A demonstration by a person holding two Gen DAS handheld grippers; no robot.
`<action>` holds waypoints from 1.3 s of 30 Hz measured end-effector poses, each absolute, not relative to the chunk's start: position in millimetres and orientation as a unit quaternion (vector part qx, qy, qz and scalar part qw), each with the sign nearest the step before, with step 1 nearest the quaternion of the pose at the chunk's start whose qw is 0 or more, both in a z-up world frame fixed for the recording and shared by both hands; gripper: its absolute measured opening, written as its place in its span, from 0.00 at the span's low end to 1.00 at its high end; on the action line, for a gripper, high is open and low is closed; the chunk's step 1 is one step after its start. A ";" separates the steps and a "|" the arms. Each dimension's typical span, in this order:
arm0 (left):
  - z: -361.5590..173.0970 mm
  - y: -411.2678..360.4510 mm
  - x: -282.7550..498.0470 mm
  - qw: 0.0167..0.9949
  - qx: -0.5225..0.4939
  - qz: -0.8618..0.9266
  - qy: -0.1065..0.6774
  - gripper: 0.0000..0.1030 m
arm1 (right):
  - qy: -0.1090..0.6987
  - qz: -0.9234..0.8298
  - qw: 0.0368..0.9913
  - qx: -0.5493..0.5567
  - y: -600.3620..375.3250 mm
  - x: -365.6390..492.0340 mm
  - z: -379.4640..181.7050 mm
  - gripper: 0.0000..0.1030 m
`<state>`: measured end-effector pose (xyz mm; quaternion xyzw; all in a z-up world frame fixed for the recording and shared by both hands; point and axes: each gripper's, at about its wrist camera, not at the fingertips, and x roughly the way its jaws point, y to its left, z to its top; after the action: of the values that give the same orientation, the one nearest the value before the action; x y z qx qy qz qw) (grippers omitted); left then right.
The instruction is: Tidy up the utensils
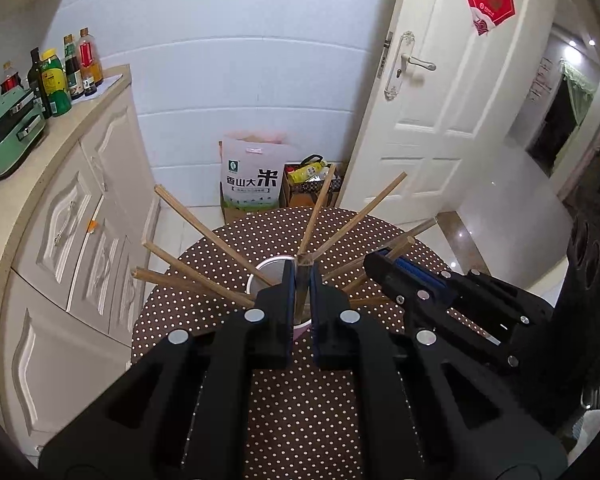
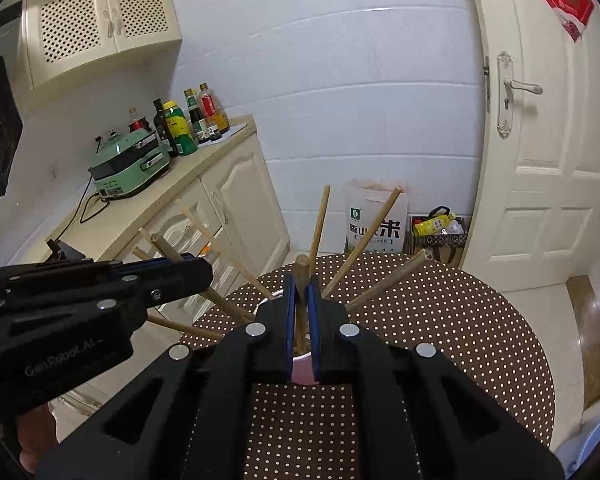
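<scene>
Wooden chopsticks (image 1: 204, 224) fan out from a white cup (image 1: 278, 264) that stands on the round worktop (image 1: 300, 400) with its brown, white-dotted cloth. At the far left, cream cabinets carry a green appliance (image 2: 130, 168) and a cluster of bottles (image 2: 188, 124). Moving right, the left tool (image 1: 300, 276) hangs over the cup, its blue-lined jaws pinching one chopstick (image 1: 303, 280) that stands nearly upright. Just beside it, the right tool (image 2: 300, 284) also pinches a single chopstick (image 2: 301, 276) above the cup, jaws pressed close on it. Beyond the worktop a rice bag (image 1: 252, 176) leans on the tiled wall, and a white door (image 1: 452, 92) stands at the right.
</scene>
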<state>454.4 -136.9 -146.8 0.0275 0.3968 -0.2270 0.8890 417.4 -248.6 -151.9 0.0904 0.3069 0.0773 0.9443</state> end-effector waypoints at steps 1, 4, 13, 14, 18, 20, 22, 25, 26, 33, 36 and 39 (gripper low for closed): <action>-146.7 -137.1 454.1 0.888 0.028 -0.227 0.398 0.07 | 0.307 0.077 0.944 0.093 -249.3 416.4 -152.0 0.05; -145.7 -136.0 453.8 0.887 0.030 -0.226 0.401 0.09 | 0.307 0.078 0.944 0.093 -246.5 415.6 -150.5 0.05; -136.3 -119.5 455.6 0.896 0.017 -0.206 0.392 0.51 | 0.312 0.080 0.941 0.106 -244.8 418.9 -141.0 0.10; -134.4 -118.7 454.1 0.898 0.017 -0.204 0.389 0.52 | 0.311 0.079 0.941 0.107 -244.8 417.3 -139.8 0.13; -129.3 -118.1 447.2 0.902 0.022 -0.205 0.380 0.60 | 0.309 0.079 0.941 0.108 -245.6 411.6 -137.0 0.29; -126.3 -117.2 444.2 0.906 0.025 -0.199 0.374 0.64 | 0.305 0.081 0.943 0.102 -244.4 408.5 -133.2 0.32; -122.2 -115.5 440.5 0.909 0.024 -0.194 0.369 0.65 | 0.300 0.083 0.946 0.095 -244.2 405.0 -128.7 0.37; -115.2 -113.4 433.2 0.916 0.029 -0.177 0.359 0.68 | 0.293 0.086 0.949 0.082 -244.4 400.3 -122.1 0.43; -113.5 -112.2 430.2 0.918 0.029 -0.172 0.356 0.68 | 0.290 0.089 0.950 0.078 -245.0 397.9 -120.1 0.44; -102.7 -110.6 410.3 0.931 0.029 -0.124 0.343 0.72 | 0.286 0.108 0.951 0.058 -254.7 383.2 -111.5 0.57; -97.6 -110.4 398.3 0.937 0.029 -0.101 0.334 0.78 | 0.283 0.116 0.950 0.054 -260.4 374.4 -107.2 0.64; -93.1 -109.0 385.2 0.941 0.028 -0.086 0.326 0.82 | 0.285 0.114 0.950 0.054 -265.7 363.6 -103.4 0.71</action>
<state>385.2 -109.0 -93.1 0.0278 0.3259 -0.0863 0.9410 363.6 -265.7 -103.4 0.0543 0.2848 0.1142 0.9502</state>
